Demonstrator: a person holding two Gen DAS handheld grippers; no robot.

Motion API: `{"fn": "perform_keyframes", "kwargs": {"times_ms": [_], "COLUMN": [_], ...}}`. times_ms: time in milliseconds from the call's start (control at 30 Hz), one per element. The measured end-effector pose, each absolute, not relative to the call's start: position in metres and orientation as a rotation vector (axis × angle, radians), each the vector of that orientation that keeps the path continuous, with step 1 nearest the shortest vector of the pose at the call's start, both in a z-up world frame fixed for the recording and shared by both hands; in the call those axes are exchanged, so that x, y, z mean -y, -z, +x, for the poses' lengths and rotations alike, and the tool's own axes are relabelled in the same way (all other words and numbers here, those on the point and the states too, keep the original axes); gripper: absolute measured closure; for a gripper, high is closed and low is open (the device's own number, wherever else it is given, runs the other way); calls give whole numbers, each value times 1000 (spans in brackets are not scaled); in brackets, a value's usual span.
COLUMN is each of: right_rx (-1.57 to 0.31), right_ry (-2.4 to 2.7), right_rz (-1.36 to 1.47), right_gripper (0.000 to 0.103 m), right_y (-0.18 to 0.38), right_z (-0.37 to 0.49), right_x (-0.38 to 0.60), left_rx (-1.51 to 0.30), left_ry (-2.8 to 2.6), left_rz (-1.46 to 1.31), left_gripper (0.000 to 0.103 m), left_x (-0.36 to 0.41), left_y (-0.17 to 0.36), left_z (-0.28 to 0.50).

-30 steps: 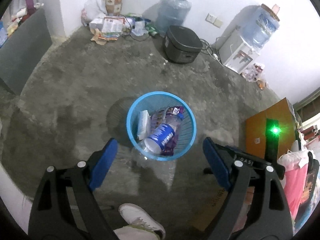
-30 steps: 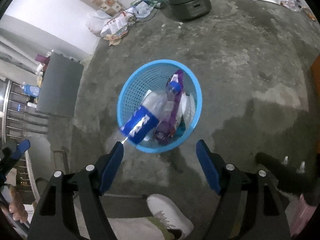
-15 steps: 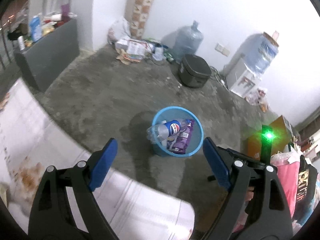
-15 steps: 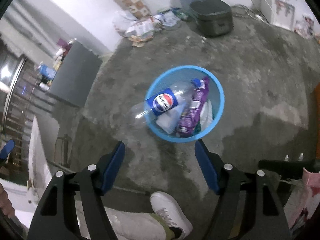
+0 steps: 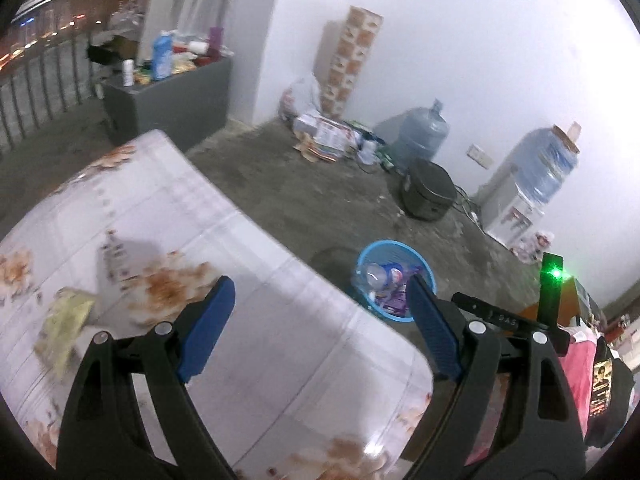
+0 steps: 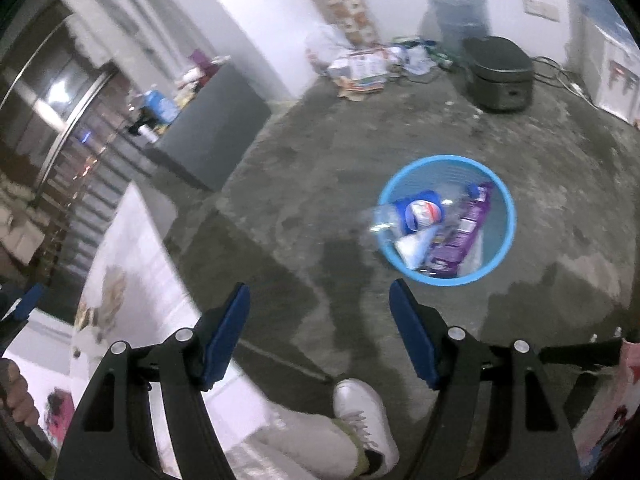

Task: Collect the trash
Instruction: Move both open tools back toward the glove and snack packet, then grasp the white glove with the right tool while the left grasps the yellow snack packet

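My tongs, left and right, gape empty, now risen from the basket over the counter; its yellow scrap blurs.

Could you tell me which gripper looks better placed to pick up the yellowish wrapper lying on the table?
Left, probably: the left gripper hangs open over the table near the yellowish wrapper.

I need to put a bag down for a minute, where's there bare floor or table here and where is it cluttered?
Bare concrete lies between the blue basket and the grey cabinet. The near end of the table is also free. It is crowded along the wall: a paper pile, a water jug and a dark cooker. A yellowish wrapper lies on the table's left part.
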State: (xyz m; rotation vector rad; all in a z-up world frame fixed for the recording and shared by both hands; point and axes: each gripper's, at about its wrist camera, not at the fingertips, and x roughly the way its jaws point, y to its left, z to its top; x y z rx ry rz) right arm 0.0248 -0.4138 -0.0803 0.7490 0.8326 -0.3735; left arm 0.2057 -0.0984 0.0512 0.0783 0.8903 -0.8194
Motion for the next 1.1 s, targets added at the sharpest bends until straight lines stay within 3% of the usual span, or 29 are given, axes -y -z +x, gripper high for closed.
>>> {"fn": "perform_keyframes", "kwargs": {"times_ms": [733,1100], "right_rx": [-874,-943], "right_ry": [-59,-239], "right_rz": [591,517], "right_gripper": [27,27], "right_y": [20,20], "right_z": [120,181], "right_x": [277,203], "left_rx": [-816,-852], "left_ry": [391,362], "left_rz": [-139,-159], "left_gripper": [21,21], "left_x": [-121,-154], "left_y": [-55,-23], "left_z": [206,216]}}
